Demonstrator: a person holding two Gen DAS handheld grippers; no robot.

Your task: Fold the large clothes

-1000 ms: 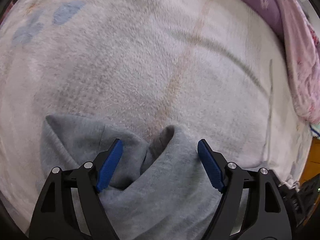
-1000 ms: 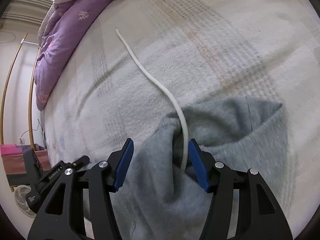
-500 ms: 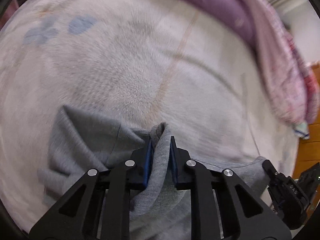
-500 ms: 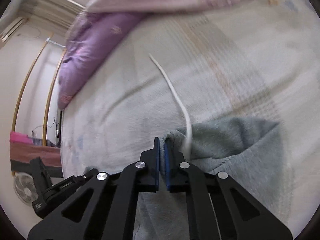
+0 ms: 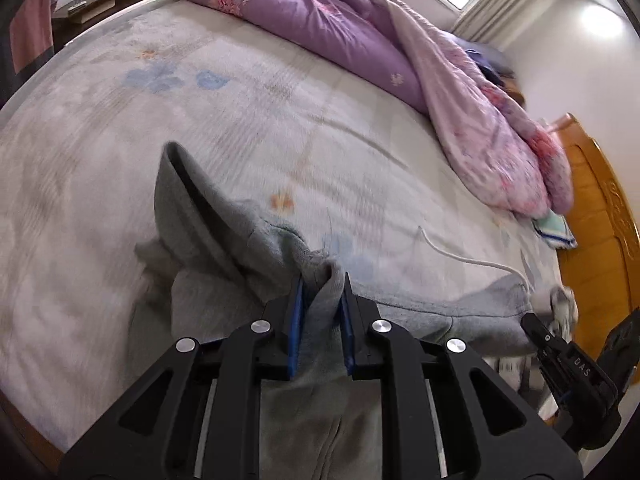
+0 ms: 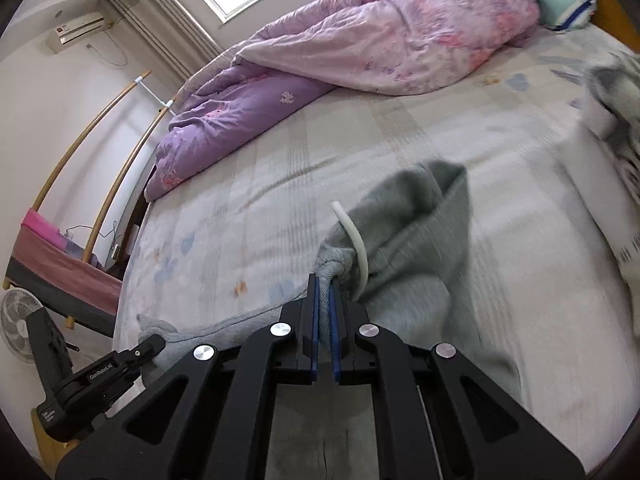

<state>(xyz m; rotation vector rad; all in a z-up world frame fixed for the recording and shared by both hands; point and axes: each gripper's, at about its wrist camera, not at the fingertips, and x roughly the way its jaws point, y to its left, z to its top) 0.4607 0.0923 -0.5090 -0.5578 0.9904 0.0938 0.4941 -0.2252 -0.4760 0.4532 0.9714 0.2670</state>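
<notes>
A grey hooded sweatshirt hangs between the two grippers above the bed. My left gripper is shut on a bunched fold of its edge. My right gripper is shut on another bunched fold of the sweatshirt, next to its white drawstring. The drawstring also shows in the left wrist view. The right gripper's body is at the lower right of the left wrist view; the left one is at the lower left of the right wrist view.
The bed has a pale fleece blanket with faint flowers. A purple and pink quilt is heaped along the far side. A wooden headboard and a striped pillow stand at the right. A fan stands beside the bed.
Both grippers closed on the sweatshirt's edge, then lifted it off the blanket. The views have tilted up and show the room.
</notes>
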